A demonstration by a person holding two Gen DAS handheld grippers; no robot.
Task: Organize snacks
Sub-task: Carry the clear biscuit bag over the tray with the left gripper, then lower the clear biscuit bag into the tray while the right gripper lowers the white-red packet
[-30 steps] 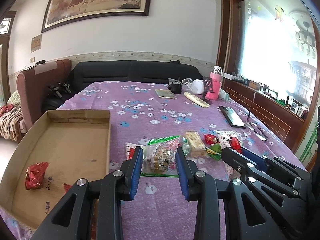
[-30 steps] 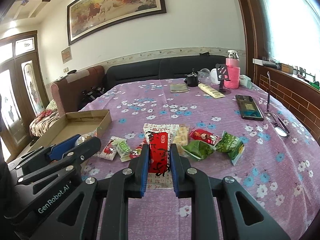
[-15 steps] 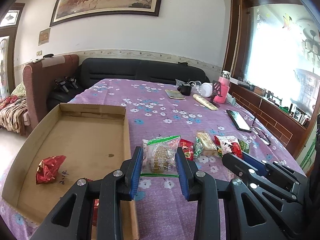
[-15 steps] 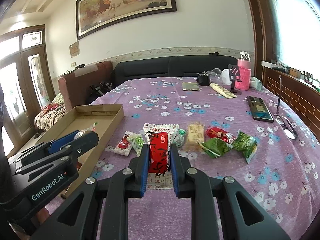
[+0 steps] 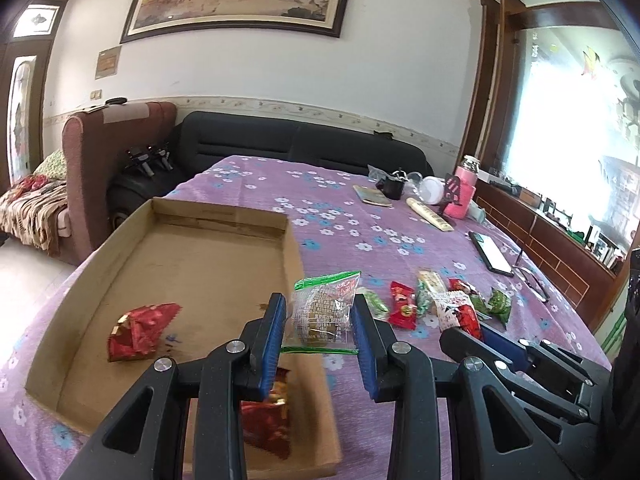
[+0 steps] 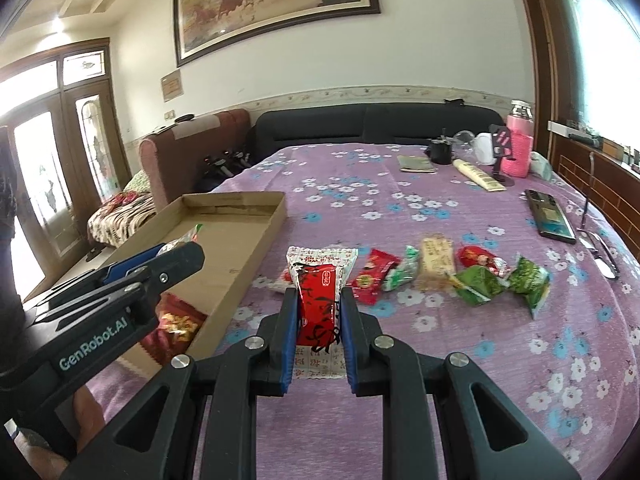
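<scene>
I see a living room with a dark sofa and a horse painting on the wall, and in front a table (image 5: 400, 248) with a purple flowered cloth. At about 9 o'clock from the snack row lies the flat cardboard box (image 5: 208, 248).

My left claw (image 5: 318, 320) is clamped on a clear cake packet with green edge (image 5: 324, 312), and it hangs above the right rim of the box. My right claw (image 6: 318, 320) is clamped on a red and white packet (image 6: 320, 296), in the air over the cloth, just right of the box.

I judge the task is in its first part. In the box I count two items: one red foil snack (image 5: 140, 330) at 9 o'clock of my left claw, and one red bag (image 5: 266, 420) under this claw, partly hidden. Two packets are in the claws, not yet put down.

On the cloth there are still, as far as I can count in the right view: three green packets (image 6: 478, 282), two red packets (image 6: 374, 274), one beige bar (image 6: 436, 262), and one more small packet (image 6: 280, 282) behind the right claw, mostly hidden. So about seven remain, and this is more than half of the work.
</scene>
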